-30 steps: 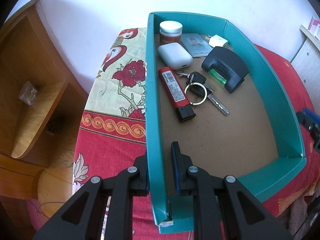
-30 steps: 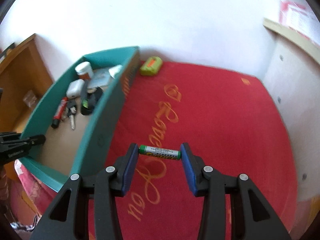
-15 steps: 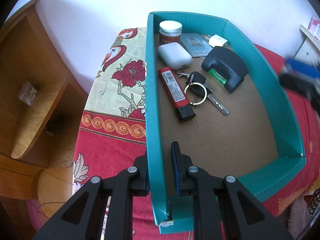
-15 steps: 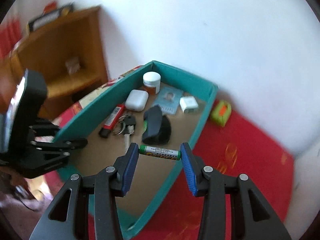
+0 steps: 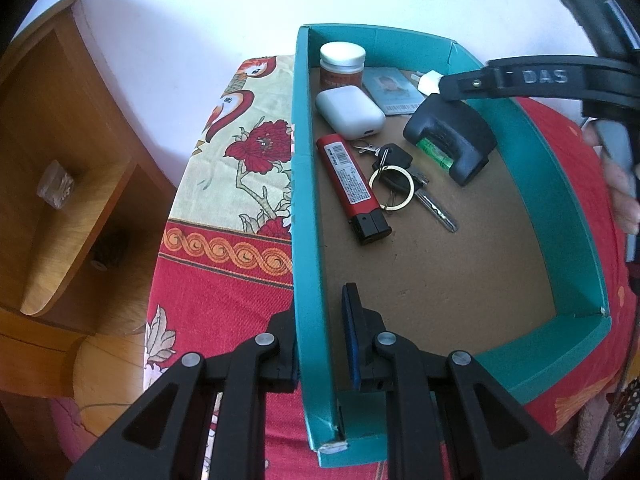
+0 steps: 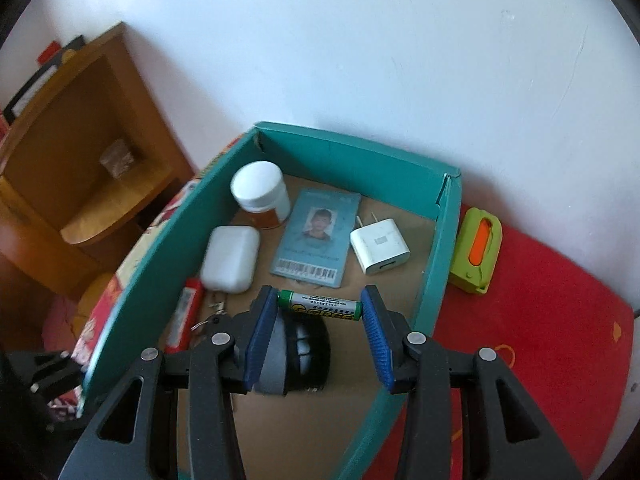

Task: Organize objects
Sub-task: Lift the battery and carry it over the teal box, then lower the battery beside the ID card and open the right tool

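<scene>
The right gripper clamps a green cylindrical battery end to end over the teal cardboard box. The left gripper, jaws nearly shut, pinches the box's wall. The battery is best lowered onto bare floor (clear of the black charger) before the jaws open.

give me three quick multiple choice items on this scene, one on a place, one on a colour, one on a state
1. Where does the green and orange tool lie?
A. in the box
B. on the red cloth outside the box
C. on the wooden shelf

2. What colour are the walls of the box?
A. teal
B. yellow
C. white

3. What is the right hand-held gripper doing?
A. open and empty
B. shut on a key
C. shut on the battery

Answers: 1 B, it sits beside the box's outer wall. 2 A, all walls show teal. 3 C, the battery spans the gap between both pads.
</scene>
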Available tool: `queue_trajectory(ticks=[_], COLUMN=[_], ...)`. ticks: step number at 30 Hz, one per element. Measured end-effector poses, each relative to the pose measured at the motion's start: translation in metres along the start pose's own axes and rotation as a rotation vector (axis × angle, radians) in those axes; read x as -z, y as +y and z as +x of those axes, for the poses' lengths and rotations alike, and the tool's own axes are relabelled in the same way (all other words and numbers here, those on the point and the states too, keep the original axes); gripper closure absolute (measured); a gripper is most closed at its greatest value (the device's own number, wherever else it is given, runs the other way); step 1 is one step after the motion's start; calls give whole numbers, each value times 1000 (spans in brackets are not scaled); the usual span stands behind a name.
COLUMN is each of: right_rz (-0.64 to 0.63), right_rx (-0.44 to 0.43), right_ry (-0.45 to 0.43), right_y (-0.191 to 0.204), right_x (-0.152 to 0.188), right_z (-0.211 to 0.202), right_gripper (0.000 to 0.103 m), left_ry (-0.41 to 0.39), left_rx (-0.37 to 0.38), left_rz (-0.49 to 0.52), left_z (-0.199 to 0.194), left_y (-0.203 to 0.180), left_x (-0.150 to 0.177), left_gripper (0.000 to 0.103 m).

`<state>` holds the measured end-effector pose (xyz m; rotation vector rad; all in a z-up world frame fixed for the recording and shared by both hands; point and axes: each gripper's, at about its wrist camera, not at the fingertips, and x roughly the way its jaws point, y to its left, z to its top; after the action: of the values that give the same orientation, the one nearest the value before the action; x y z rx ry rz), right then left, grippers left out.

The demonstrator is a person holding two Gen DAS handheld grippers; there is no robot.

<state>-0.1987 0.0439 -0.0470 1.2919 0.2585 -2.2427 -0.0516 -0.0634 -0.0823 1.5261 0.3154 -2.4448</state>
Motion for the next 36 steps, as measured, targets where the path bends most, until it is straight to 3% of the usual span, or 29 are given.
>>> queue_trajectory(ticks=[14,20,36], right_rz=[76,65,17], right_rx=[13,0,-54], right_ry=[-16,-33,-56], right_y=[-5,-2,16], right_x=[-8,-6,1], right_z=[16,9,-14], right_gripper=[58,41,41], left_ry=[-4,-4,-4], left_rx=[6,5,7], left_rz=[0,1,0], left_z=[-4,-5,-5], left_y=[-14,-17,-13], left_x=[3,3,2], left_gripper=[89,89,89])
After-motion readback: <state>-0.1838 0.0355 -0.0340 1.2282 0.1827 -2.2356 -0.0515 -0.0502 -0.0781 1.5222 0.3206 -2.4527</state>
